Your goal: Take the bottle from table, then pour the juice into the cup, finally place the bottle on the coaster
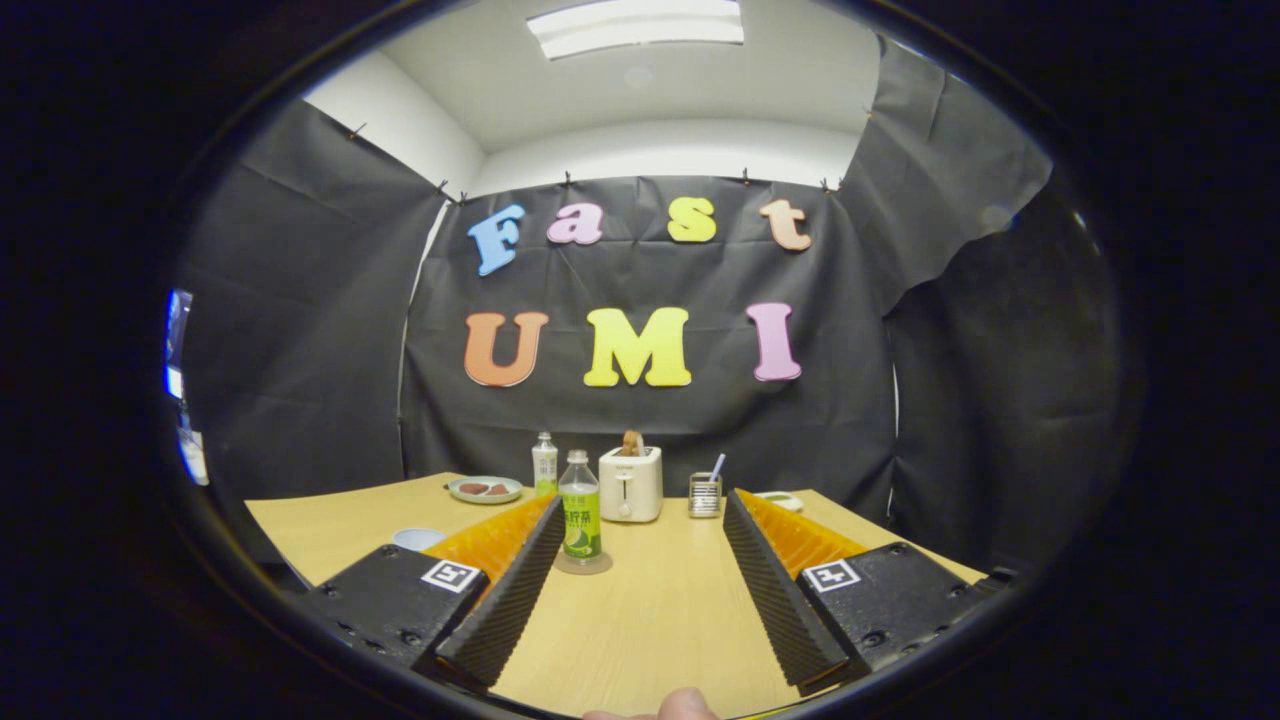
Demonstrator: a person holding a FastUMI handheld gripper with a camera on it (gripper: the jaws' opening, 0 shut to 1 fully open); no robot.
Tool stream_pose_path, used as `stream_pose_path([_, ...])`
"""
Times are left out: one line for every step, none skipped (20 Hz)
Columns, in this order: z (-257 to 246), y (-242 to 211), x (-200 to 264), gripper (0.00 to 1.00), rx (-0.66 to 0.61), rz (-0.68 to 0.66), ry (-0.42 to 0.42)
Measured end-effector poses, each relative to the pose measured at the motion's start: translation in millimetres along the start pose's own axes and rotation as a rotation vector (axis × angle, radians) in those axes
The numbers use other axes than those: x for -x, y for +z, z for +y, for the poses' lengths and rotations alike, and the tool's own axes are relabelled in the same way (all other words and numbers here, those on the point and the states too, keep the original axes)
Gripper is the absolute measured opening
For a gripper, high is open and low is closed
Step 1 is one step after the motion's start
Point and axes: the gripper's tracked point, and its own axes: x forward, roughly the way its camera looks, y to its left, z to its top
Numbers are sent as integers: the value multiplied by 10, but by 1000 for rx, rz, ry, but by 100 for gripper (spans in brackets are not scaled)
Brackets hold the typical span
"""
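Bottle [580, 512] on coaster [584, 565], toaster [630, 484] behind right, plate [485, 489] behind left, cup [417, 538] left

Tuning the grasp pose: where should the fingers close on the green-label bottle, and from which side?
Grip the bottle around its labelled middle, coming in level from the front. It stands upright on the table, its round body widest there. The open gripper has it near one finger, so it likely needs centring first.

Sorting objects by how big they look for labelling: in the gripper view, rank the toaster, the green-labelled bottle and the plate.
1. Green-labelled bottle, nearest, by the open gripper
2. Toaster, farther back, so its true size is unsure
3. Plate, wide but flat
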Motion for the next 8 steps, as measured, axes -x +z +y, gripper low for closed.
stream_pose_path([8, -5, -8, 100, -2, 5, -1])
stream_pose_path([22, -7, -9, 100, -5, 6, 0])
stream_pose_path([28, -1, -19, 100, -6, 6, -1])
stream_pose_path([37, 0, -23, 100, -5, 7, -3])
stream_pose_path([44, -9, -23, 100, -4, 6, -4])
stream_pose_path([55, -7, -28, 100, -4, 5, -4])
stream_pose_path([75, -8, -33, 100, -5, 2, -5])
stream_pose_path([83, -5, -33, 100, -6, -2, -7])
